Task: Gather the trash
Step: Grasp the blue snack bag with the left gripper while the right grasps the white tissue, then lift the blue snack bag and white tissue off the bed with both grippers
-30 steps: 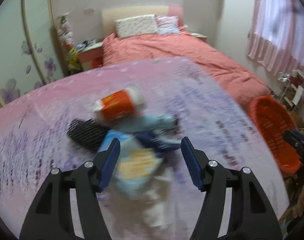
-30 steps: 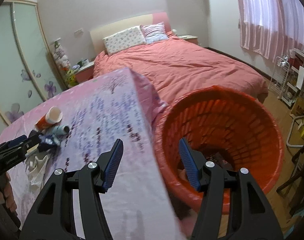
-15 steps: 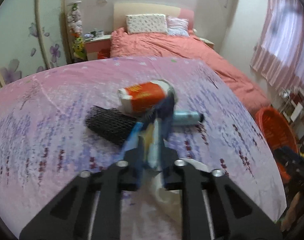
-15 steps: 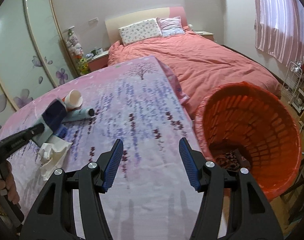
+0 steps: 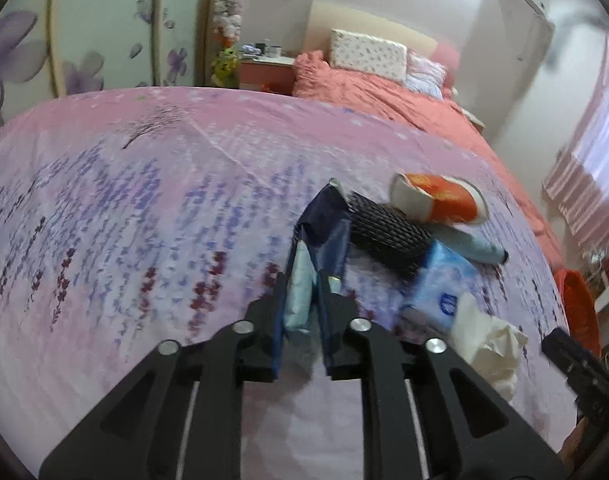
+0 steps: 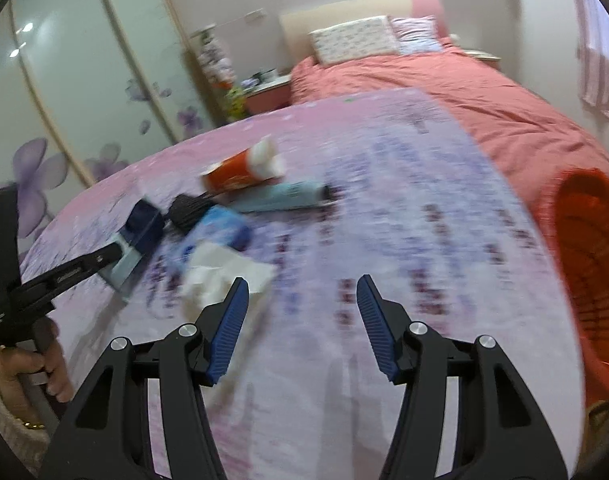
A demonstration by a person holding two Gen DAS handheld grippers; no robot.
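My left gripper (image 5: 302, 292) is shut on a dark and light blue snack wrapper (image 5: 322, 236) and holds it above the pink flowered tablecloth (image 5: 124, 208); the wrapper also shows in the right wrist view (image 6: 138, 236). To its right lie a black hairbrush (image 5: 388, 234), an orange paper cup (image 5: 440, 200), a light blue tube (image 5: 472, 246), a blue tissue pack (image 5: 440, 288) and crumpled white tissue (image 5: 492, 344). My right gripper (image 6: 302, 320) is open and empty, just right of the tissue (image 6: 228, 276). The orange trash basket (image 6: 588, 264) stands at the table's right edge.
A bed with a coral cover (image 6: 444, 84) lies behind the table. A wardrobe with flower-printed doors (image 6: 64, 80) and a nightstand (image 5: 266, 70) are at the back left. The person's hand (image 6: 44, 364) holds the left gripper's handle.
My left gripper closed on the wrapper and lifted it up and left, away from the pile. My right gripper swung left from over the basket to the table near the tissue.
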